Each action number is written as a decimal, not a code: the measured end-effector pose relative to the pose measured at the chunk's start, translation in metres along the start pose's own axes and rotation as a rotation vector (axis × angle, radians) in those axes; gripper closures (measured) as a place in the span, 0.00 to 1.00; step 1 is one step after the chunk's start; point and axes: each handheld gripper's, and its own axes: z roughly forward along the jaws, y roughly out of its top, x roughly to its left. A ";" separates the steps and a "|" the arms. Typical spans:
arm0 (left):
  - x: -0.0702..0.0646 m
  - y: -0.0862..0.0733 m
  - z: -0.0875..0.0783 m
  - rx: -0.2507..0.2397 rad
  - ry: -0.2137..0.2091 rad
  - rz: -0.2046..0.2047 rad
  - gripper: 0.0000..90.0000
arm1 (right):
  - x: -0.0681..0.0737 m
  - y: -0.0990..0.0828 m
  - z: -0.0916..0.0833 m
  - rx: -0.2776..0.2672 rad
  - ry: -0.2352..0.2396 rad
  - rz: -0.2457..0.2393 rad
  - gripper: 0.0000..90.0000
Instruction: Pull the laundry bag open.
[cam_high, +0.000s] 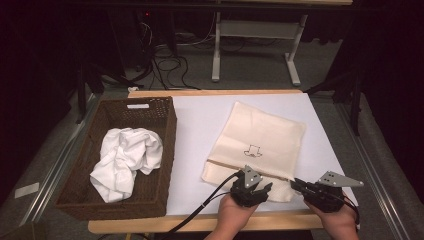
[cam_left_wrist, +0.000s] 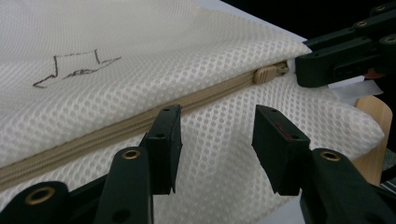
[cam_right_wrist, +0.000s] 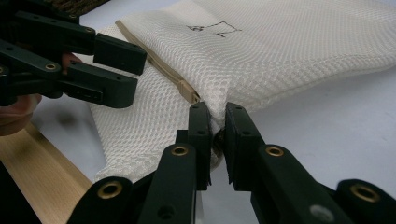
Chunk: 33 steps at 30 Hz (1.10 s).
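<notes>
While the mesh bag (cam_high: 257, 145) lies flat on the white table (cam_high: 195, 130) beside the basket (cam_high: 165, 165), the right gripper (cam_right_wrist: 215, 128) is clenched on the bag's near edge, just past the zipper pull (cam_right_wrist: 189, 92). To its left, the left gripper (cam_left_wrist: 217, 140) hovers over the mesh below the zipper (cam_left_wrist: 140, 122), its jaws apart and gripping nothing, with the fabric beneath its fingers (cam_left_wrist: 164, 144).

Both grippers are matte black, with blocky flat-faced jaws on linked arms pinned by brass-ringed rivets. The left gripper (cam_high: 251, 191) and right gripper (cam_high: 306, 189) each carry a grey three-cornered plate dotted with holes; black cables trail off.
</notes>
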 end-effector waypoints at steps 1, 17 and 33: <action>-0.001 0.000 0.002 -0.002 0.000 -0.003 0.58 | 0.000 0.000 0.000 0.001 0.001 -0.001 0.92; -0.011 0.009 0.014 -0.010 -0.029 0.001 0.59 | 0.003 0.002 0.001 -0.018 0.016 -0.007 0.93; -0.020 0.011 0.023 -0.015 -0.039 0.017 0.75 | 0.003 0.002 0.001 -0.017 0.022 -0.003 0.93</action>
